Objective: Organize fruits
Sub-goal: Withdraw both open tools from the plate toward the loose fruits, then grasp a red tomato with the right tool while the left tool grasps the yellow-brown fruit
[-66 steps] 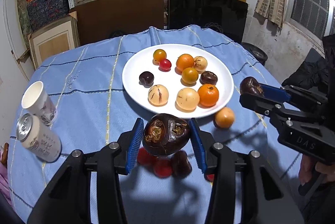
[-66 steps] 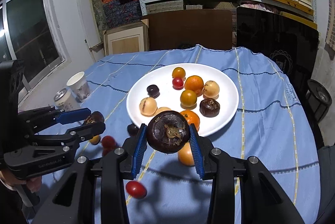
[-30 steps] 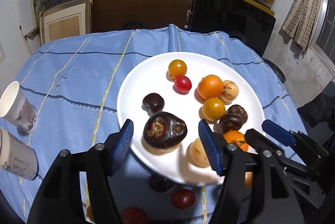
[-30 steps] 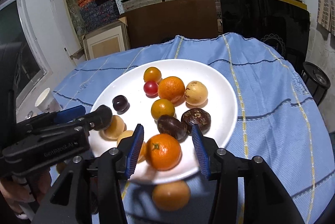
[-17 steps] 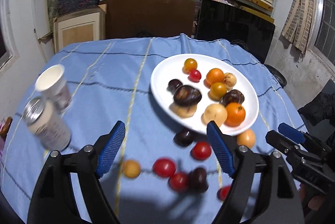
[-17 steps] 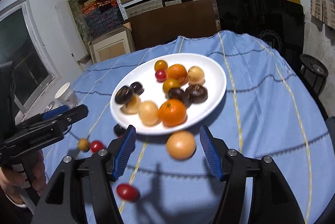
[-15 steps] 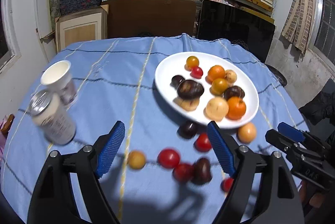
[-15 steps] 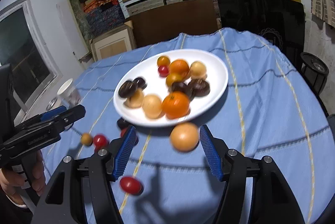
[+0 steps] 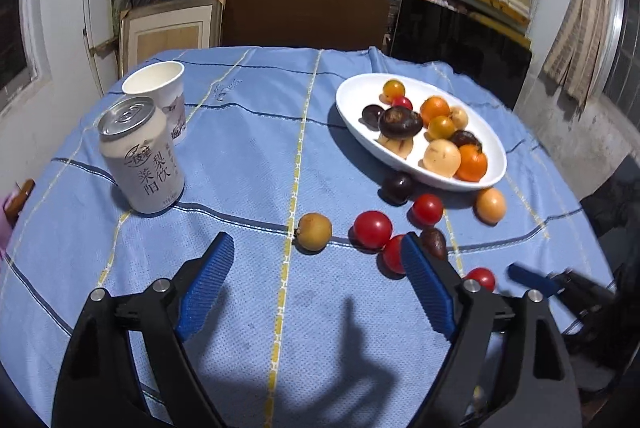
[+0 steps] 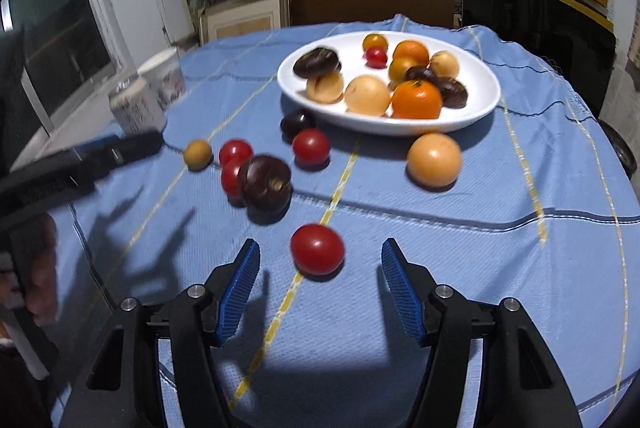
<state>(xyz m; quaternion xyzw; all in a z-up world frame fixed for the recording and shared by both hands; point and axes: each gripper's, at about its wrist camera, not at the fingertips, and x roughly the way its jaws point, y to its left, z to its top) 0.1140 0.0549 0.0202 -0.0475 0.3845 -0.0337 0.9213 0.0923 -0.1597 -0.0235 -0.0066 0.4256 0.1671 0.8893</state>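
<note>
Fruits on plate: we count about ten on the white plate (image 9: 496,164), with a large dark fruit (image 9: 400,123) lying on top of a tan one.
Loose fruits: on the blue tablecloth (image 9: 240,156) in front of the plate we see red tomatoes, a small yellow fruit (image 9: 314,226), a dark plum (image 9: 397,187) and a pale orange fruit (image 9: 490,205).
Left gripper (image 9: 316,284): our jaws have just been opening; they stand wide and empty above the cloth.
Right gripper (image 10: 319,286): our jaws have just been closing slightly; parted, with a red tomato (image 10: 317,249) just ahead, untouched.
Worktop's left side: drink can (image 9: 142,156) and paper cup (image 9: 160,100), touching.
</note>
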